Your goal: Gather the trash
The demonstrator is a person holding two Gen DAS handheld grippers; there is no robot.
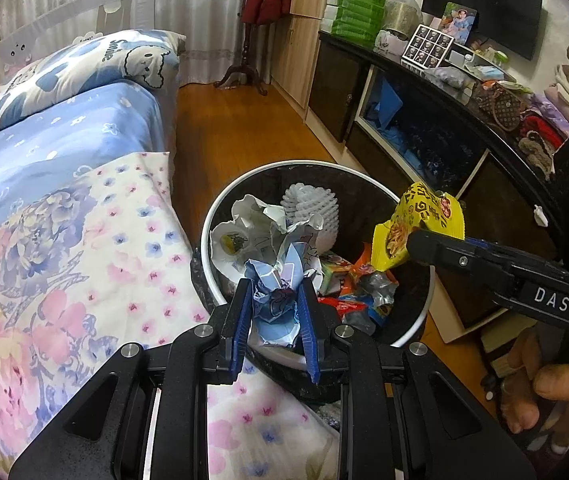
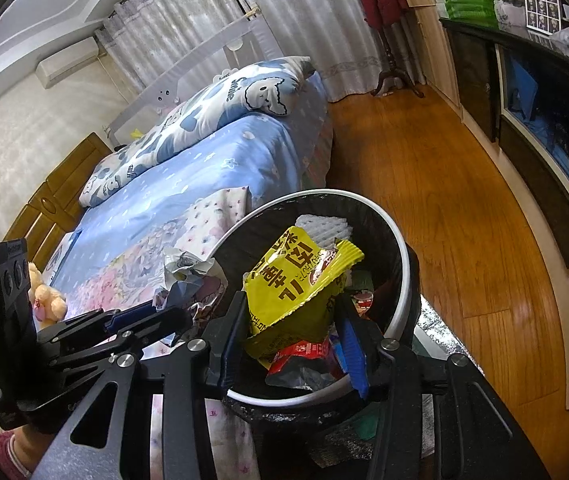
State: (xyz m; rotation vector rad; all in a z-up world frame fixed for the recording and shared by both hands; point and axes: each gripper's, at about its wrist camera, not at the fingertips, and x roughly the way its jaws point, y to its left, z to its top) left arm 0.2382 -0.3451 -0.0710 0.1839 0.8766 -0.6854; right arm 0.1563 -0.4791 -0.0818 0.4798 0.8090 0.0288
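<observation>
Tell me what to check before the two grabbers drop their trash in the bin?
1. Crumpled blue-and-white paper ball gripped by left gripper: ok.
2. Yellow plastic snack wrapper between right gripper's jaws: ok, though the blue pad stands off it.
3. Paper ball over round white-rimmed black-lined trash bin: ok, near the front rim.
4. Wrapper over bin opening: ok.
5. Room left in bin: ok, though trash is piled high.
6. Wrapper will fall free when released: cannot tell.

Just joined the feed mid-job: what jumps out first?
A bright yellow snack wrapper sits between the right tool's fingers above the white-rimmed trash bin beside the bed. The left tool grips a crumpled blue-and-white paper ball over the bin's near rim.
</observation>
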